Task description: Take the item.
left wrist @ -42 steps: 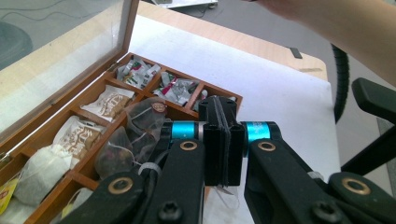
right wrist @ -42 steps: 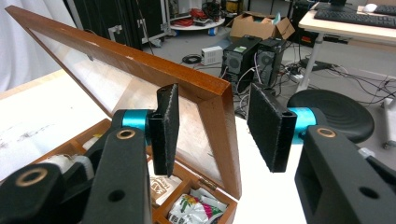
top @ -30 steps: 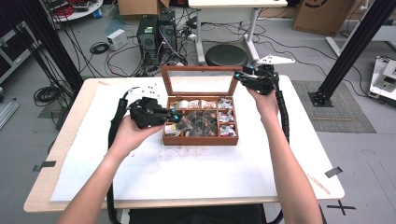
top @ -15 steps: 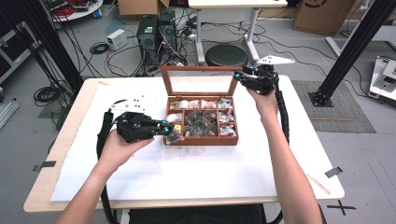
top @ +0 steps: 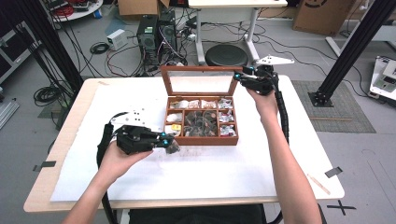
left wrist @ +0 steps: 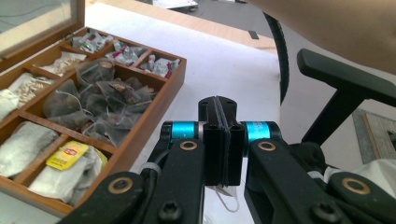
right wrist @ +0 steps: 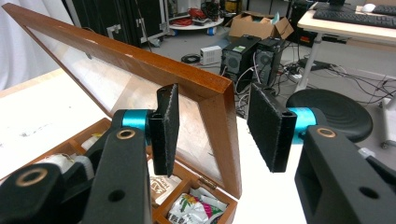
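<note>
We see a wooden tea box (top: 201, 122) on the white bench, its glass-paned lid (right wrist: 140, 65) raised upright at the far edge. Its compartments hold sachets: dark pyramid bags at centre, wrapped ones at the sides. One tea bag (top: 173, 147) sits just off the box's near-left corner.

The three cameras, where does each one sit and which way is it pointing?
High view: above the person's side, facing forward and down on the tea box; both forearms show.
Left gripper view: on the left gripper, jaws shut, looking over the box's compartments.
Right gripper view: on the right gripper, jaws open astride the lid.
All three share the box.
</note>
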`<state>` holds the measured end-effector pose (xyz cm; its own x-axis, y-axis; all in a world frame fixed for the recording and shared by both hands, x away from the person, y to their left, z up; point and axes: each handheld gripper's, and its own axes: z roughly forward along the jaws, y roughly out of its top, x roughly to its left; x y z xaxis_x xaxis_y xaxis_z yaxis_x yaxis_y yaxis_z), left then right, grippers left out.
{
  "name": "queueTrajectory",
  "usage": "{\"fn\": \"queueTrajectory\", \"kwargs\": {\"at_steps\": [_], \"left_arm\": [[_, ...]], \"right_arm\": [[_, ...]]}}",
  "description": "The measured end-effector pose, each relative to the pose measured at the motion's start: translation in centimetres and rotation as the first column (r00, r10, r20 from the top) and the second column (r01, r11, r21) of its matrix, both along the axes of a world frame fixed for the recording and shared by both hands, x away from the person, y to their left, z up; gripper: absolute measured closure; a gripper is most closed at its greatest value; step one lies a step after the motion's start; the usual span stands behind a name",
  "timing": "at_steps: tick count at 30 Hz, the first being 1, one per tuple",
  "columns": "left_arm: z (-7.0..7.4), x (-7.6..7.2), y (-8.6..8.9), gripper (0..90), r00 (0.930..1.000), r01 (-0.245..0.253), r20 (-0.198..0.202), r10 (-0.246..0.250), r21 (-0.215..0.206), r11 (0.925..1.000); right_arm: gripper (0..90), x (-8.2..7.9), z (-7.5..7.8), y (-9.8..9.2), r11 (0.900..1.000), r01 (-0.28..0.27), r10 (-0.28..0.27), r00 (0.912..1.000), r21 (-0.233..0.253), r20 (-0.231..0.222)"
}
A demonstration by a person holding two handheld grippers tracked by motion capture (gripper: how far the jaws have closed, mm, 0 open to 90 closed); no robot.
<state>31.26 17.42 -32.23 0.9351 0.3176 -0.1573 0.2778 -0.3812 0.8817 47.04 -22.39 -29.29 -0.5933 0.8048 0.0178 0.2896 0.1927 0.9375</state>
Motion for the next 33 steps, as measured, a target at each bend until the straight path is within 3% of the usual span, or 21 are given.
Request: {"fn": "queueTrajectory", "kwargs": {"at_steps": [17,33], "left_arm": [[-2.1,-0.6,0.5,89.1,0.9998,-0.015,-0.010,0.015,0.025,0.9996],[-3.0,-0.7,0.6,88.5,0.9996,-0.014,-0.026,0.015,0.042,0.9990]], "right_arm": [[55.0,0.0,0.1,0.0,1.000,0.004,-0.004,1.0000,-0.001,0.001],[55.0,0.0,0.1,0.0,1.000,0.003,-0.003,1.0000,0.003,0.002]]}}
